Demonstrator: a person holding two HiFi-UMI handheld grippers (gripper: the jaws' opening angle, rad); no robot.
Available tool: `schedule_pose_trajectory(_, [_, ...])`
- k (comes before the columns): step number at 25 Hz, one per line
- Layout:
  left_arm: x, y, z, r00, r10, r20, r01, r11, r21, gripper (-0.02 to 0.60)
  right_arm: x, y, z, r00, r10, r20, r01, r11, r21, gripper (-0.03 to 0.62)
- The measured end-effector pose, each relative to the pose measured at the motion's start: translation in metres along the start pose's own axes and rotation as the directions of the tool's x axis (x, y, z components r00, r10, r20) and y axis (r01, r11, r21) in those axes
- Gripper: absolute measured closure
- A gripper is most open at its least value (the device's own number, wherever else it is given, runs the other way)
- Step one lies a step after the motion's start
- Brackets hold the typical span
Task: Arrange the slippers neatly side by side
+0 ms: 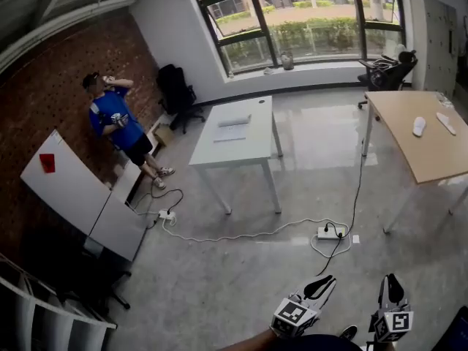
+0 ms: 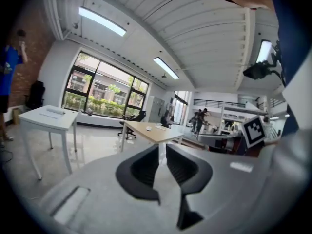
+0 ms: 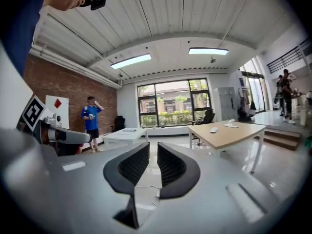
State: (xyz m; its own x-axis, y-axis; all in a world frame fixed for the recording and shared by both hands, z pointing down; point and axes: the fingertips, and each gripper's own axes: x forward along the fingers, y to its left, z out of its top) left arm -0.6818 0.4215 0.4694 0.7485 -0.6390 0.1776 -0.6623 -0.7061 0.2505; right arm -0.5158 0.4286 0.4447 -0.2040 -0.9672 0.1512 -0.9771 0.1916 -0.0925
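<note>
I can make out no slippers for certain in any view. Two small white objects lie on the wooden table at the right, too small to identify; they also show far off in the right gripper view. My left gripper and right gripper hang low at the bottom edge of the head view, side by side above the grey floor. The left gripper has its black jaws nearly together with nothing between them. The right gripper is the same, holding nothing.
A white table stands mid-room. A power strip with trailing cables lies on the floor ahead of the grippers. A person in blue stands by the brick wall, with white boards leaning there. Office chairs stand by the window.
</note>
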Motion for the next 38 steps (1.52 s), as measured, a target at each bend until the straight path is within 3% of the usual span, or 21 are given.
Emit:
schedule_pose_trajectory(5, [0.035,-0.004,0.02,0.976,0.216,0.039,-0.214,0.976,-0.05,0.534,0.045,-0.038,0.017,0.982,0.186,0.014,-0.186,0.982,-0.027,0.536])
schedule_pose_trajectory(7, [0.052,-0.007,0.007,0.965,0.256,0.051,-0.256,0.967,-0.017,0.534,0.054,-0.054,0.022,0.972,0.232,0.028,-0.231,0.973,-0.029,0.533])
schedule_pose_trajectory(10, [0.08,-0.033,0.012,0.962,0.267,0.052,-0.266,0.964,-0.021,0.534,0.053,-0.093,0.013,0.966,0.259,0.023,-0.258,0.965,-0.042,0.531])
schedule_pose_trajectory(15, [0.129,-0.082,0.013,0.972,0.227,0.057,-0.224,0.973,-0.051,0.534,0.039,-0.159,0.004,0.972,0.235,-0.008,-0.235,0.972,0.002,0.531])
schedule_pose_trajectory(19, [0.125,-0.084,0.009,0.957,0.285,0.05,-0.284,0.958,-0.032,0.534,0.051,-0.162,0.007,0.964,0.266,-0.019,-0.266,0.964,0.026,0.531])
schedule_pose_trajectory(25, [0.139,-0.046,0.014,0.935,0.351,0.05,-0.348,0.936,-0.056,0.535,0.097,-0.158,-0.004,0.94,0.341,0.005,-0.341,0.94,-0.007,0.53])
schedule_pose_trajectory(28, [0.16,-0.029,0.005,0.941,0.337,0.017,-0.334,0.938,-0.093,0.535,0.114,-0.167,-0.013,0.947,0.321,-0.024,-0.321,0.947,0.012,0.52])
schedule_pose_trajectory(31, [0.198,-0.017,0.022,0.962,0.273,0.029,-0.27,0.96,-0.069,0.535,0.135,-0.191,0.006,0.964,0.266,-0.008,-0.266,0.964,-0.007,0.52])
schedule_pose_trajectory(35, [0.262,-0.02,0.045,0.982,0.191,-0.004,-0.191,0.979,-0.068,0.535,0.138,-0.249,0.026,0.993,0.12,0.015,-0.12,0.993,-0.004,0.52])
schedule_pose_trajectory(38, [0.305,-0.037,0.047,0.995,0.1,-0.025,-0.101,0.993,-0.052,0.535,0.121,-0.294,0.018,1.0,0.001,-0.006,-0.001,1.0,0.012,0.52])
